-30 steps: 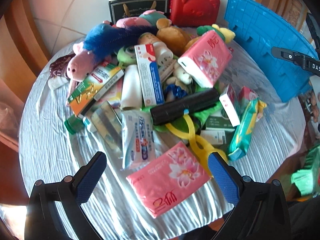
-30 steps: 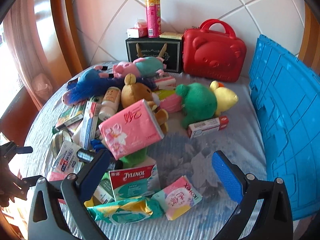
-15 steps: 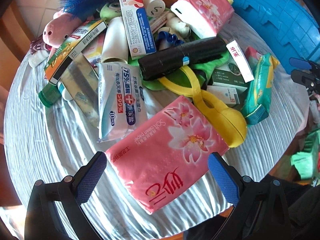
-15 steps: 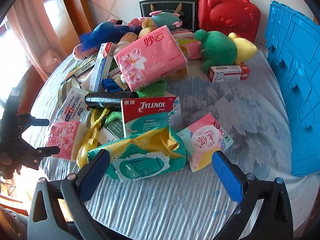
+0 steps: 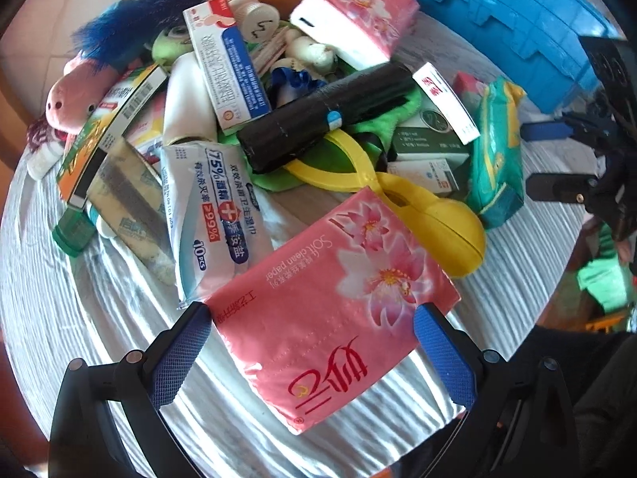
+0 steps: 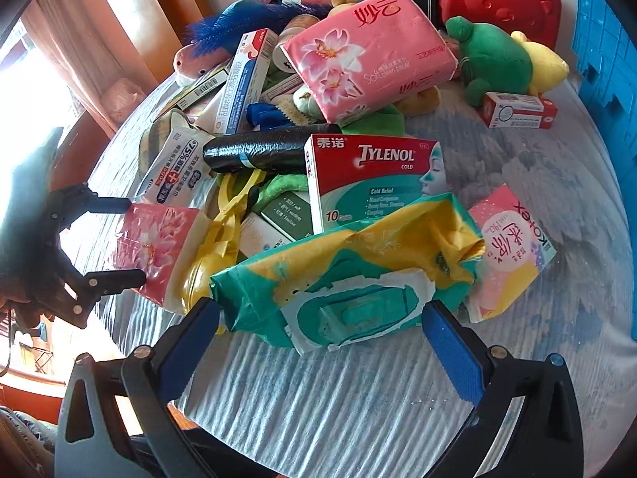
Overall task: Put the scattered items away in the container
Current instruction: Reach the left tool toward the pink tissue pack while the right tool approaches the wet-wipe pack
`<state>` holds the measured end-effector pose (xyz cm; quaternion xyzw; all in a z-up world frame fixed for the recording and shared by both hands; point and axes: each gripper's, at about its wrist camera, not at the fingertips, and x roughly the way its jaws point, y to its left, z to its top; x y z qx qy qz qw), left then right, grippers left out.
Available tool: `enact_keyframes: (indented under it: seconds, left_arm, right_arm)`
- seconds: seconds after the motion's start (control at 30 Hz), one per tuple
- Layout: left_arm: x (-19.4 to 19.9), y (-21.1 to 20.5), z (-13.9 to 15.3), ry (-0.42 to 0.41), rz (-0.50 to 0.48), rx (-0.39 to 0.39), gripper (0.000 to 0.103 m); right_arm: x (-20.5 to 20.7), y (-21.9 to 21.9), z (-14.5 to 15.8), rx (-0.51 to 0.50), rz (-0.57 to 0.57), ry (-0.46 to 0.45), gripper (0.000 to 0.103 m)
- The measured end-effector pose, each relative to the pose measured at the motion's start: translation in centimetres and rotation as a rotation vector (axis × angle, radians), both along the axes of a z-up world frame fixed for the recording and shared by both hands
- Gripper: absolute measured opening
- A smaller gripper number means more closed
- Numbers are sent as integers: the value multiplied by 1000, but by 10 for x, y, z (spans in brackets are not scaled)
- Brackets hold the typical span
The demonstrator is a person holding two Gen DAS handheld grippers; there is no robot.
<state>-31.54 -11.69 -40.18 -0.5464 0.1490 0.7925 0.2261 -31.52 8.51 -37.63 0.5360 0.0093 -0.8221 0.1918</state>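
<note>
Left gripper [image 5: 312, 352] stands wide, its blue pads flanking the pink flower-printed soft tissue pack [image 5: 334, 310] at the pile's near edge, evidently for a sideways pinch. Right gripper [image 6: 318, 342] likewise brackets the green-and-yellow crinkled wipes packet [image 6: 342, 271]. The blue plastic crate [image 5: 501, 20] lies beyond the heap.

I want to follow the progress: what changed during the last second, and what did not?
Both grippers came forward and down to the pile. The left gripper now straddles the pink tissue pack, and the right gripper the green-yellow wipes pack. Both are open, gripping nothing. The items and the blue container stayed put.
</note>
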Motion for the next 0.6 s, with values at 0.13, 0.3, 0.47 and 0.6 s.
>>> enact_keyframes:
  seconds: [0.13, 0.3, 0.47, 0.6]
  left_arm:
    - [12, 14, 8, 93, -146, -86, 103]
    - [26, 34, -2, 182, -369, -211, 103]
    - [15, 38, -25, 131, -422, -230, 103]
    - [-2, 38, -36, 72, -360, -203, 103]
  right_arm:
    - [3, 0, -6, -2, -9, -19, 103]
    - [6, 3, -11, 2, -21, -36, 103]
    - [8, 3, -13, 5, -23, -40, 103]
    - [7, 2, -14, 4, -23, -43, 103]
